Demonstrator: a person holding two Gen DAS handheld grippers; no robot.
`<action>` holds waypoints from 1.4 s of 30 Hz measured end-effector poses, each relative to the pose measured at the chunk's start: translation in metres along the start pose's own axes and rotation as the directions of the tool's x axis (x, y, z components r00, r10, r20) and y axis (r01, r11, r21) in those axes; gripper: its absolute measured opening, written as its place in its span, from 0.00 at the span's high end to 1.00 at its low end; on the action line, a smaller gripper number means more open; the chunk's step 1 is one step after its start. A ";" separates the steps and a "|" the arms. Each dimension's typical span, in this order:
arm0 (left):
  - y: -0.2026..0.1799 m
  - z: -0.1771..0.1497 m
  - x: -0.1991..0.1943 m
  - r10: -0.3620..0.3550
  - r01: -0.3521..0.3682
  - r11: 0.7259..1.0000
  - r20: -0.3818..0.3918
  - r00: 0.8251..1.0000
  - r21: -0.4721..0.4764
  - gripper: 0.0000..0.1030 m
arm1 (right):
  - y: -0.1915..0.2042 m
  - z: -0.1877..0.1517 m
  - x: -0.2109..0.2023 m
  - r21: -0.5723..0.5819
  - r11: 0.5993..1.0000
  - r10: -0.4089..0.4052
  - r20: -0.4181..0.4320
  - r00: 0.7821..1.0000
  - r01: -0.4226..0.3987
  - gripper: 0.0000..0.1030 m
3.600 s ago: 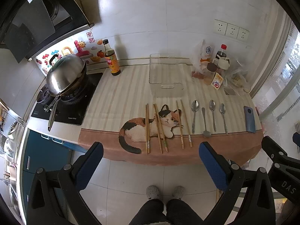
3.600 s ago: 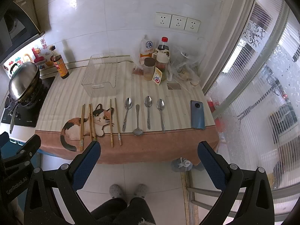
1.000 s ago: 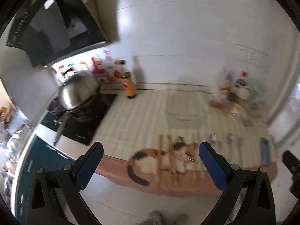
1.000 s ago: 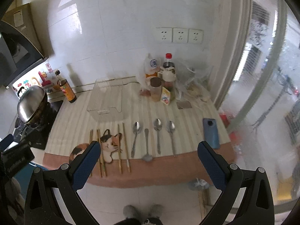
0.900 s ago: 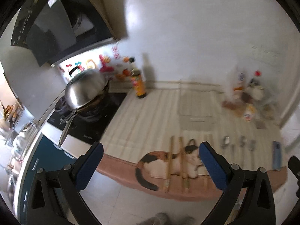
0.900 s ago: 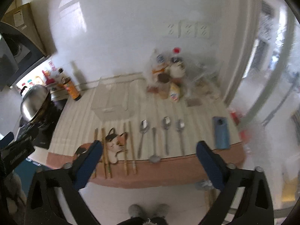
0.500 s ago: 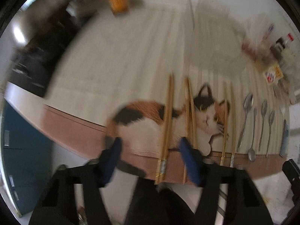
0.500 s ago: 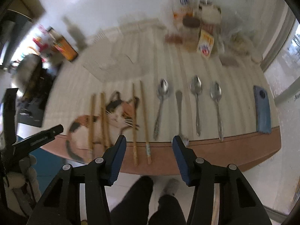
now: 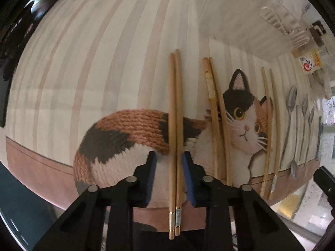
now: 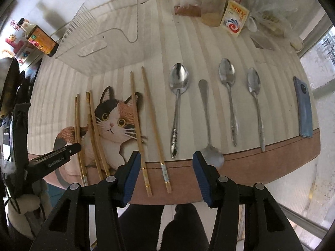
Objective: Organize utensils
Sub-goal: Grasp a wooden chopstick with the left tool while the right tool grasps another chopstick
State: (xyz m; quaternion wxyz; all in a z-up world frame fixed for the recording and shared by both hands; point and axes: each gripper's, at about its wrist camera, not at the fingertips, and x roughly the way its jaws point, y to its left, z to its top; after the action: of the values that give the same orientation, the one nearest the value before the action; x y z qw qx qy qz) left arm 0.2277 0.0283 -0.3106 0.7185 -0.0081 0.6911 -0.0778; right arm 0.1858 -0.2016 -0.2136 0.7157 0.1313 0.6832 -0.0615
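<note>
Three pairs of wooden chopsticks lie on a cat-print mat (image 9: 125,129). My left gripper (image 9: 168,160) is down at the mat, its blue pads straddling the leftmost pair (image 9: 174,108) with small gaps, not clamped. The middle pair (image 9: 217,121) and right pair (image 9: 271,125) lie further right. In the right wrist view my right gripper (image 10: 166,160) is open above the counter's front edge, over the right pair (image 10: 146,121) and near the spoons (image 10: 178,96) (image 10: 207,121) (image 10: 229,96) (image 10: 255,102). The left gripper's body (image 10: 52,159) shows there at the leftmost pair (image 10: 78,129).
A clear plastic bin (image 10: 100,41) stands behind the utensils. A soy sauce bottle (image 10: 39,39) and a wok (image 10: 8,87) are at the left. Jars and packets (image 10: 226,6) crowd the back right. A blue phone (image 10: 303,108) lies at the right edge.
Both grippers have dropped toward the counter and narrowed. The left one moved down around the leftmost chopstick pair; the right one came in over the front edge.
</note>
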 end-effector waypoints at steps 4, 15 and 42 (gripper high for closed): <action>0.006 0.005 -0.003 -0.037 0.037 0.999 -0.004 0.999 -0.016 0.89 | 0.011 0.004 0.006 -0.019 1.000 0.000 -0.013 1.000 0.000 0.48; 0.046 0.003 -0.001 -0.219 0.218 0.970 0.000 0.976 -0.111 0.89 | 0.055 0.013 0.041 -0.067 0.994 0.074 -0.105 0.992 -0.081 0.48; 0.070 -0.007 0.013 0.087 -0.087 0.996 -0.006 0.996 -0.005 0.95 | 0.126 0.020 0.101 -0.210 0.977 -0.008 -0.175 0.985 -0.030 0.56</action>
State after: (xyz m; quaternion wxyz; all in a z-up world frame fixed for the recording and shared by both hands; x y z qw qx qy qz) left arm 0.2278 0.0962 -0.3320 0.7192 0.0203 0.6930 -0.0448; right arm 0.2448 -0.0770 -0.3000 0.6632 0.0629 0.7453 0.0273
